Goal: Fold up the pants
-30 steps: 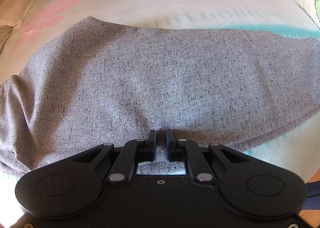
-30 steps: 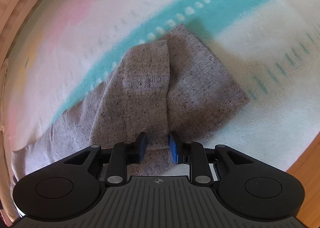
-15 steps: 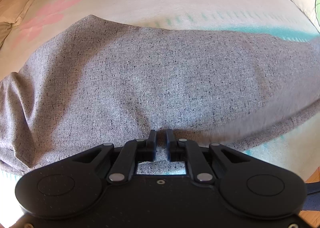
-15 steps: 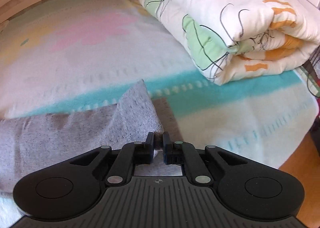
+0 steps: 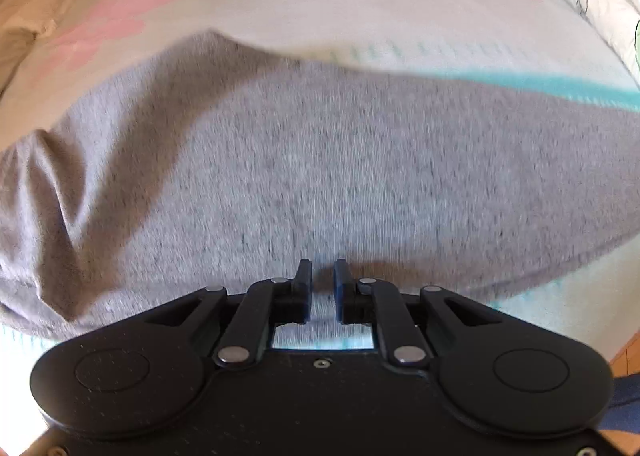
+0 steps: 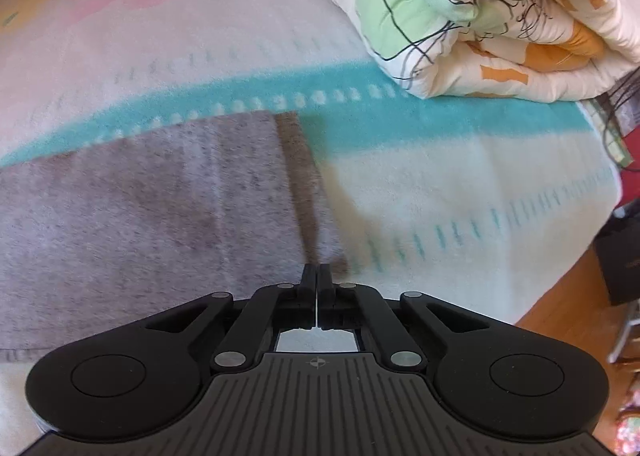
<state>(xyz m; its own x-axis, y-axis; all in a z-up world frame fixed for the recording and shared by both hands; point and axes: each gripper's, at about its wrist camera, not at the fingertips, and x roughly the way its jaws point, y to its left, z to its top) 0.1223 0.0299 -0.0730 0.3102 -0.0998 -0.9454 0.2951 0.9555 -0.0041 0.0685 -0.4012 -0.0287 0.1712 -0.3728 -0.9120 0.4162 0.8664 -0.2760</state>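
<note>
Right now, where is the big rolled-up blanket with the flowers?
In the right wrist view, the rolled quilt sits at the upper right on the bed, just beyond the teal stripe and the grey pants.

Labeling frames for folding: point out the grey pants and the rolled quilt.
grey pants [image 5: 320,184]: left wrist view, middle of the fabric.
rolled quilt [image 6: 500,16]: right wrist view, its rolled end.
</note>
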